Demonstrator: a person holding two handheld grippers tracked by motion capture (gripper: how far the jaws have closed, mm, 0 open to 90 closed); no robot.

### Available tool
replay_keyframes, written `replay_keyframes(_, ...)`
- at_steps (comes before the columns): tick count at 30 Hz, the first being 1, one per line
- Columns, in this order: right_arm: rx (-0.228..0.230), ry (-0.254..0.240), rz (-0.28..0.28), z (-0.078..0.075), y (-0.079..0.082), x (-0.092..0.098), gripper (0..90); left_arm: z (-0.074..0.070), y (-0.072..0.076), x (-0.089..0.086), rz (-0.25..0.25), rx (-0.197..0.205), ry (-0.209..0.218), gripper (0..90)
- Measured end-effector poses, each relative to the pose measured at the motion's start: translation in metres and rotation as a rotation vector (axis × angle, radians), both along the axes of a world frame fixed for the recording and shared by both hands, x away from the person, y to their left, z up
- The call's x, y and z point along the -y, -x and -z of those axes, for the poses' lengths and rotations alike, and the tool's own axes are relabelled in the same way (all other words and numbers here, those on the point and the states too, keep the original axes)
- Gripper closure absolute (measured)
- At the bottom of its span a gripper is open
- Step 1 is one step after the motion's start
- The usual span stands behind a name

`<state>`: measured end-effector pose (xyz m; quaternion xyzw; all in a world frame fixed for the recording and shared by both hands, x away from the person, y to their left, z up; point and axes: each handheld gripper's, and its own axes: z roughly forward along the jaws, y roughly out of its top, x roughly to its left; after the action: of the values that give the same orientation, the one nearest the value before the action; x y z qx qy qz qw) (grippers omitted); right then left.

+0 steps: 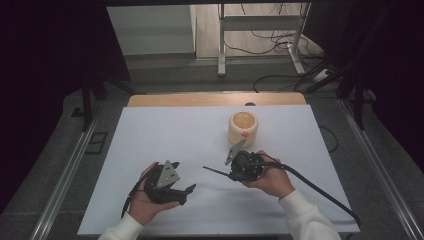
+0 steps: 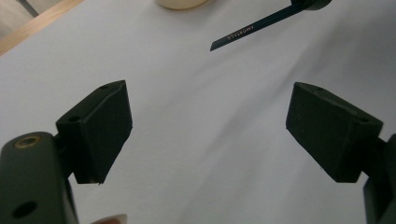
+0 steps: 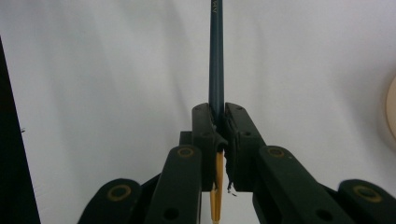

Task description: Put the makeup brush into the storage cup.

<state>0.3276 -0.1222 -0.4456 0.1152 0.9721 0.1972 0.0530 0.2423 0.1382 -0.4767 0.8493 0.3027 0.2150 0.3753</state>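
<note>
Pencil (image 3: 216, 60) clamped within right gripper (image 3: 219, 121), projecting ahead.

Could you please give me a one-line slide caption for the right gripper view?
Right gripper shut on a dark pencil that points away over the white table.

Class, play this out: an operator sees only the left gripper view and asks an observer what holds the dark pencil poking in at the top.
Observer: The right gripper is shut on the pencil.
Operator: Is the pencil dark all along?
Observer: No, behind the jaws its end is yellow.
Operator: And the cream thing at my top edge?
Observer: A round cream pot, standing on the white table just beyond the right gripper.
</note>
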Motion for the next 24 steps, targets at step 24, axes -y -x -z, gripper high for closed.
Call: replay_keyframes(24, -0.003, 0.005, -0.005, 0.002, 0.0, -0.002, 83.6, 0.003, -0.008, 0.015, 0.032, -0.013, -0.02, 15.1)
